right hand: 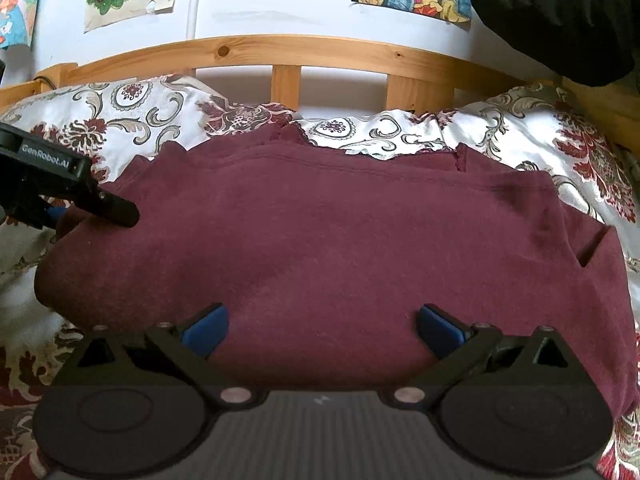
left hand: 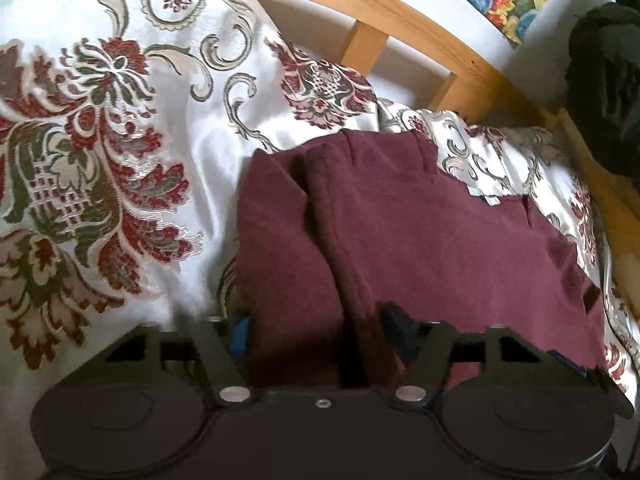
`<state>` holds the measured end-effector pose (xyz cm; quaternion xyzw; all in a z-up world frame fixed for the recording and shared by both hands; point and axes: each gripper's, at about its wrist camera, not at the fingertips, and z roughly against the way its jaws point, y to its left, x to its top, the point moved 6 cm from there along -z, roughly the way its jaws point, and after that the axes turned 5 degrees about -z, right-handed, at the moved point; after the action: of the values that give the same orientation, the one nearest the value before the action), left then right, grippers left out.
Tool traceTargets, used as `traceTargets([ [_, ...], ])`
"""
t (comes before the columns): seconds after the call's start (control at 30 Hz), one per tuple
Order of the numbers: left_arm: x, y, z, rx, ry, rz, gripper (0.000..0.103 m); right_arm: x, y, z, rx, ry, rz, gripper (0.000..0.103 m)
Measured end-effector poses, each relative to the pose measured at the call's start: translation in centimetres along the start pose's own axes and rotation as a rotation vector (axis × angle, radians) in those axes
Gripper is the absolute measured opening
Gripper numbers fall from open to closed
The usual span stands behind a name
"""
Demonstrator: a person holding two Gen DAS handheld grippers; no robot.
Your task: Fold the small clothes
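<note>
**Left gripper taking hold of the garment's side edge for a fold**

A maroon garment (right hand: 320, 232) lies spread on the bed, over a floral bedspread (left hand: 120, 140), with the wooden bed frame (right hand: 288, 50) just behind it. Its left side is already bunched into a raised ridge of cloth.

The left gripper (left hand: 316, 332) sits at that left edge. Its jaws stand partway together with the ridge of cloth between them; whether the blue pads (left hand: 240, 334) already press on the fabric cannot be told, since the cloth hides the contact. From the right wrist view, the left gripper reaches in at the garment's left edge.

The right gripper (right hand: 320, 328) hovers over the near hem with its jaws wide apart, holding nothing, cloth beneath them.

The step in hand looks like securing the left side before folding it across. The next move likely calls for a firm pinch through all layers of the ridge, while the right gripper either grips the near hem or pins the middle, so the body does not drag sideways as the side is carried over.
</note>
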<state>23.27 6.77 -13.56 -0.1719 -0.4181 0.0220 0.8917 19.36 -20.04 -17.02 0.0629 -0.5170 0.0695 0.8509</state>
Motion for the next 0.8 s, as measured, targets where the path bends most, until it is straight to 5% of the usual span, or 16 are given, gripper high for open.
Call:
traceTargets([
  [0.3,0.8,-2.7,1.5,0.009,-0.049,-0.051,0.024,-0.4,0.0,5.2,0.083,-0.043,-0.036,0.103],
  [0.5,2.5,-8.0,3.4,-0.052,-0.123,-0.145,0.021,-0.6,-1.1,7.1,0.108,-0.099,-0.064,0.103],
  [0.8,3.3,-18.4,1.4,-0.228,-0.114,-0.268,0.021,-0.1,-8.5,8.1,-0.036,-0.146,-0.138,0.103],
])
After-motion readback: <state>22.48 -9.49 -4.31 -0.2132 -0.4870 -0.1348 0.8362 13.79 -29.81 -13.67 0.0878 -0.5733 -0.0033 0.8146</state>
